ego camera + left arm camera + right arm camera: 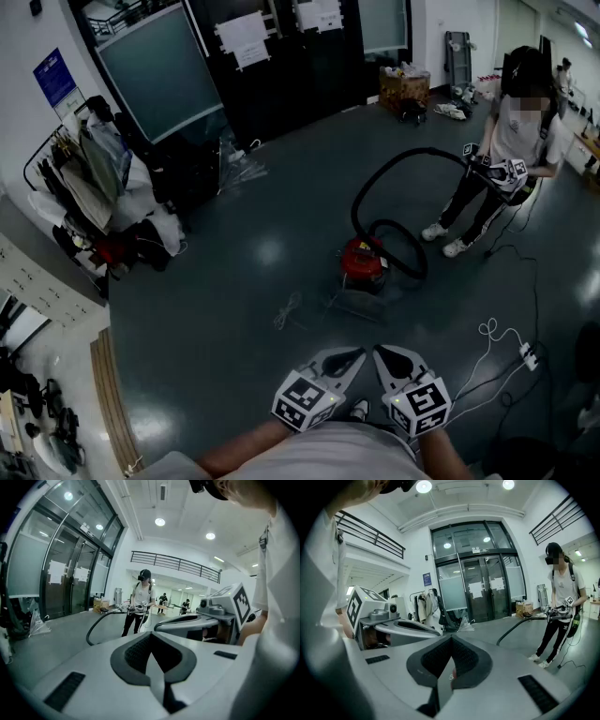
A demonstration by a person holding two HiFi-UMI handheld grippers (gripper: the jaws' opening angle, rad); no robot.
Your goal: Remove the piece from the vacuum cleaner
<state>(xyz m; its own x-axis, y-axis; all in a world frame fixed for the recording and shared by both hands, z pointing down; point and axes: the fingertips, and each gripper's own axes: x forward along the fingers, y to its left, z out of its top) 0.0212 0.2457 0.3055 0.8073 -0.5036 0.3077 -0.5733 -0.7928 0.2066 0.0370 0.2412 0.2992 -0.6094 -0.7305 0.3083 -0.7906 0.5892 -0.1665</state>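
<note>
A red vacuum cleaner stands on the dark floor in the middle of the head view, a black hose looping from it up to the right. A second person holds the hose's far end with a pair of grippers; that person and hose also show in the left gripper view and the right gripper view. My left gripper and right gripper are held side by side close to my body, well short of the vacuum. Both have jaws closed together with nothing between them.
A clothes rack with garments stands at the left by a glass door. A white cable and power strip lie on the floor at the right. Boxes sit at the far wall. A thin cord lies left of the vacuum.
</note>
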